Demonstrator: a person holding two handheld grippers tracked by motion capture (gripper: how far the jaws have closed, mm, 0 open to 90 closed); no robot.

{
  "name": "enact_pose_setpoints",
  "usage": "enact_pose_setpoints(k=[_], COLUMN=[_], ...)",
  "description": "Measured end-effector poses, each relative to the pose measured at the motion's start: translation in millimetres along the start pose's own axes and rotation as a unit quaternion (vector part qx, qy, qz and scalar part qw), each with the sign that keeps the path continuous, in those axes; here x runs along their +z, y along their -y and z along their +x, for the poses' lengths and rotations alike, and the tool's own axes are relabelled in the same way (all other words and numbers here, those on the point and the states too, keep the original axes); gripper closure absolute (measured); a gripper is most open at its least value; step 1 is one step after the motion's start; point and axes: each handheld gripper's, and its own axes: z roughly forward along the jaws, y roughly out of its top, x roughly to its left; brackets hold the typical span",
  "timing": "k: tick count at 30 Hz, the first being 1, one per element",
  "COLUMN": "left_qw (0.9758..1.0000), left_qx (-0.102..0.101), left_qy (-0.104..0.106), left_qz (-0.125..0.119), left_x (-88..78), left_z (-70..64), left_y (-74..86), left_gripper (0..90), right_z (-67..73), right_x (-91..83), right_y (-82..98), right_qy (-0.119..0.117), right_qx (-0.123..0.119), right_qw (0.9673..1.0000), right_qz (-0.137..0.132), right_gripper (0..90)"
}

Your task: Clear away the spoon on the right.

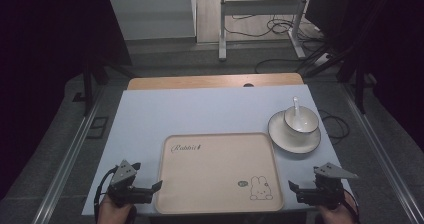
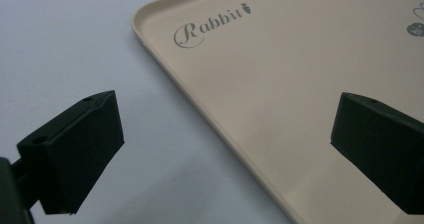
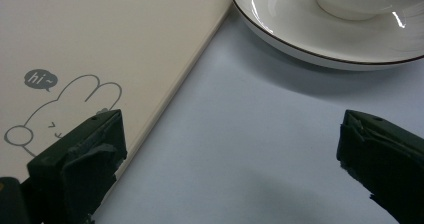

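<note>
The left gripper (image 1: 159, 185) hangs at the tray's (image 1: 218, 206) near left corner, jaws wide and empty, one over the surface (image 1: 200, 111) and one over the tray. The tray lies bare in the middle. The right gripper (image 1: 292, 186) waits at the tray's near right corner, jaws wide, nothing between them. Beyond it, just right of the tray, a saucer (image 1: 280, 134) carries a bowl (image 1: 301, 120) with a spoon (image 1: 296, 106). This looks like the start: probably next comes a reach forward to the saucer's rim.
</note>
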Motion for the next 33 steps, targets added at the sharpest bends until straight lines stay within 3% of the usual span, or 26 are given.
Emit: enact_pose_setpoints(k=[26,33], left_qw=[1.0000,1.0000], left_qx=[-0.001,-0.003], left_qy=[-0.001,0.000], left_qz=[0.002,0.001], left_x=[0.6,0.4], left_z=[-0.3,0.3], left_y=[-0.2,-0.1], left_gripper=[0.3,0.3], right_z=[-0.2,-3.6], right_x=[0.2,-3.1], right_y=[-0.8,-8.4], right_qy=[0.000,-0.001], right_qx=[-0.003,-0.003], right_qw=[0.9999,1.0000], right_qz=[0.010,-0.005], right_gripper=[0.0,0.0])
